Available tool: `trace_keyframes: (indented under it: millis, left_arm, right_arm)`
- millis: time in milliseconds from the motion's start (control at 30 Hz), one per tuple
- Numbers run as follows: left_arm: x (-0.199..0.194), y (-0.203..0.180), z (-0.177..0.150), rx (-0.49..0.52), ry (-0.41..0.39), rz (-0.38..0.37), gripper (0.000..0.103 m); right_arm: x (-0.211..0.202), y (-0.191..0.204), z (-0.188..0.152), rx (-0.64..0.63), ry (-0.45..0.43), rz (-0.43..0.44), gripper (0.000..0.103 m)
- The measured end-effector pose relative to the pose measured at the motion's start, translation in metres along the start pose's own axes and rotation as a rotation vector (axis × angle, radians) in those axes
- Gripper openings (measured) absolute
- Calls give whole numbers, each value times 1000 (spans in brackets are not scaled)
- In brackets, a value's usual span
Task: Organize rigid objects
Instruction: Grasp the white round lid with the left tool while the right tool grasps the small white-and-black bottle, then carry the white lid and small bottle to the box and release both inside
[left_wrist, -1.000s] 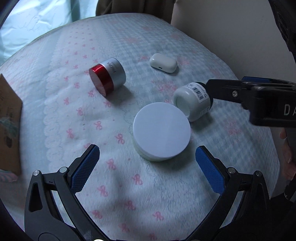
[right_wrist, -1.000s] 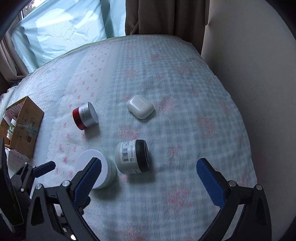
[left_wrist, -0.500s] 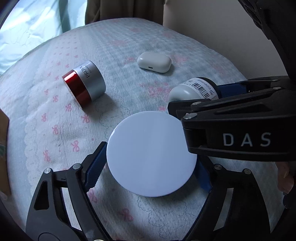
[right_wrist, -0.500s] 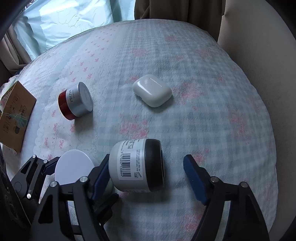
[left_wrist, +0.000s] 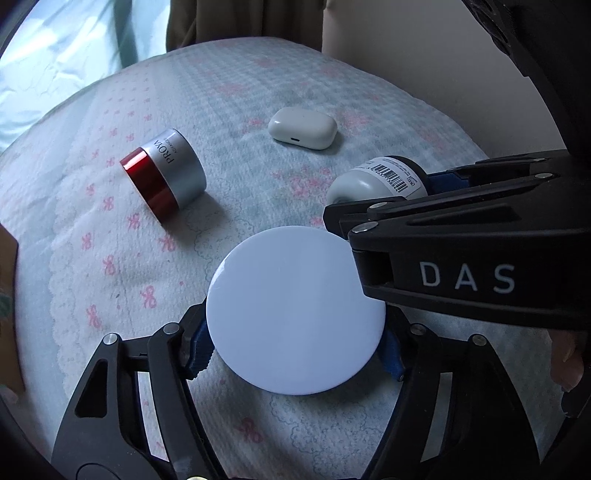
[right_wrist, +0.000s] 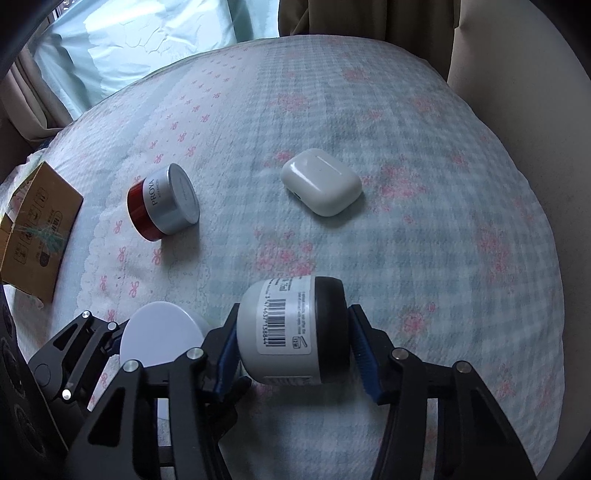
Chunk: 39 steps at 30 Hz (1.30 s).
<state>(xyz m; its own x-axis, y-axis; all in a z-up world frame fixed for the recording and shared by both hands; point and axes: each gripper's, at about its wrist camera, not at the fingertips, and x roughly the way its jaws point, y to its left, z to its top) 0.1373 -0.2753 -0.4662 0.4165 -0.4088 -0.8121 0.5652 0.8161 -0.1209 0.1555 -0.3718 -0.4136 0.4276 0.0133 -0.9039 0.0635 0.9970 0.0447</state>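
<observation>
Round white-lidded jar sits nearest in the left wrist view, on a bed covered in pale checked cloth with pink bows. The left tool pinches this jar, its blue pads pressed to either side under the wide flat lid. Just right of it, the right tool pinches a white tub with a black cap, which lies on its side with a barcode label facing up; one blue pad meets the white base, the other the black cap. In the left wrist view the right tool's black body crosses in front of the jar's right edge. Farther off on the left, a silver and red jar marked PROYA lies on its side. Farther off on the right rests a white earbud case, well apart from it. A brown cardboard box sits at the bed's far left edge.
</observation>
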Motion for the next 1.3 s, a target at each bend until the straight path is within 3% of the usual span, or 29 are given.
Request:
trace_keyframes:
  millis: [367,633,933,1133,1300]
  left_arm:
    - [-33,7,0,-8,1,-5,67]
    - [-102,33,15,-43,5,-20,67]
    - [-225,85,44,-59,-58,-8,67]
    - [-299,147,49,-87,-92,27,67]
    - [-342,210,46,-115,-96,70,67]
  right_arm:
    - [-29,-2,4,70,-24,11,49]
    - [-92,23,20,93,-61,5,49]
    - [-184,95,43,93,-110,8,49]
    - [-226,162,61,75,-133,21,49]
    - [-239,225,73,62,-136,61,49]
